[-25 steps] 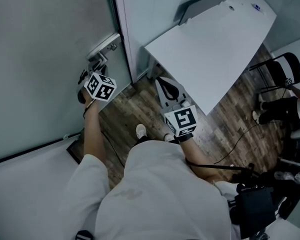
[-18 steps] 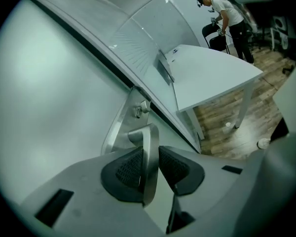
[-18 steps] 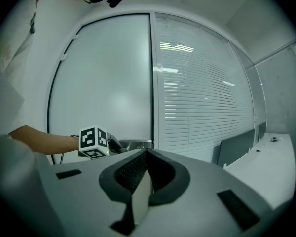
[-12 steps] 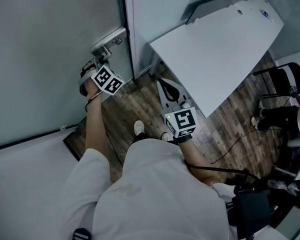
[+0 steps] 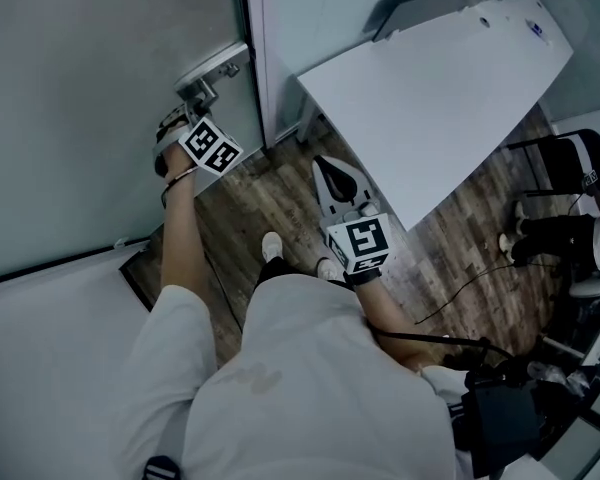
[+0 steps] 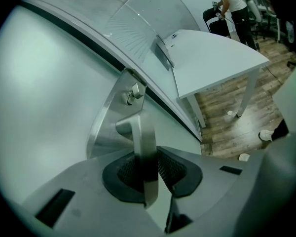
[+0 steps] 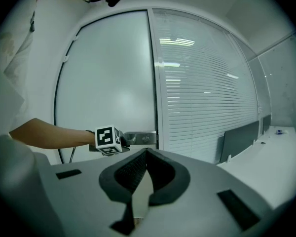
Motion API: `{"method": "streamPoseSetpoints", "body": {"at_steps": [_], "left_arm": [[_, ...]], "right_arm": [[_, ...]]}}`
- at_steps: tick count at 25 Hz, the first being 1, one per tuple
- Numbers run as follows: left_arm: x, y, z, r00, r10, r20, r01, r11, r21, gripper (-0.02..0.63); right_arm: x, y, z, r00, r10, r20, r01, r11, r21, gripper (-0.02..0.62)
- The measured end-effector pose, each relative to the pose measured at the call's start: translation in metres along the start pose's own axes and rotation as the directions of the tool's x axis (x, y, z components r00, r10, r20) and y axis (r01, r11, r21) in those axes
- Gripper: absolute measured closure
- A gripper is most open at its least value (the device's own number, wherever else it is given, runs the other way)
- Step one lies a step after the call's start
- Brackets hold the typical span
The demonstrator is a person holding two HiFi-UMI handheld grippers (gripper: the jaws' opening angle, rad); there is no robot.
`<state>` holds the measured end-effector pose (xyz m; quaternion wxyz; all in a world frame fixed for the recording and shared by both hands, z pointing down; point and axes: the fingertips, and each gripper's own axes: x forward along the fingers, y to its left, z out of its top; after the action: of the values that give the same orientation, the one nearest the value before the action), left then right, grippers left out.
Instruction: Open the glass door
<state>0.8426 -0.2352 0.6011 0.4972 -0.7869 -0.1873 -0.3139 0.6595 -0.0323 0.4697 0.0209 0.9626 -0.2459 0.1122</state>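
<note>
Right gripper (image 7: 147, 153) jaws meet, nothing between them. Beyond, left gripper (image 7: 119, 141) is at the glass door (image 7: 108, 73) handle plate (image 7: 142, 138).

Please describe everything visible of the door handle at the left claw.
The door handle is a flat lever of brushed silver metal, as it looks, on a metal plate fixed to the frosted glass door near its edge. A small lock knob sits on the plate beyond it. The left claw, whose jaws have just been closing, grips the lever from both sides.
</note>
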Motion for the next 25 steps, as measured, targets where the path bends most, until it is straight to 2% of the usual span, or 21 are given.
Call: {"method": "streamPoseSetpoints", "body": {"at_steps": [5, 9, 14, 19, 25], "left_arm": [[0.008, -0.009, -0.007, 0.994, -0.072, -0.087, 0.075, 0.997, 0.031, 0.543], [0.019, -0.016, -0.009, 0.985, -0.106, -0.138, 0.118, 0.99, 0.083, 0.525], [0.035, -0.015, -0.008, 0.994, -0.093, -0.065, 0.095, 0.995, 0.032, 0.522], [0.031, -0.018, -0.004, 0.996, -0.065, -0.06, 0.067, 0.997, 0.034, 0.523], [0.024, -0.023, -0.008, 0.997, -0.055, -0.045, 0.057, 0.997, 0.042, 0.523]], "right_arm": [[-0.009, -0.006, -0.003, 1.0, -0.008, -0.001, 0.008, 1.0, 0.006, 0.598], [-0.014, -0.008, -0.001, 1.0, 0.0, 0.002, 0.0, 1.0, 0.003, 0.598], [-0.017, -0.008, -0.002, 1.0, 0.003, 0.001, -0.003, 1.0, -0.014, 0.598], [-0.029, -0.023, -0.004, 1.0, -0.019, -0.001, 0.019, 1.0, -0.01, 0.598], [-0.032, -0.009, -0.006, 1.0, 0.005, 0.004, -0.005, 1.0, -0.012, 0.598]]}}
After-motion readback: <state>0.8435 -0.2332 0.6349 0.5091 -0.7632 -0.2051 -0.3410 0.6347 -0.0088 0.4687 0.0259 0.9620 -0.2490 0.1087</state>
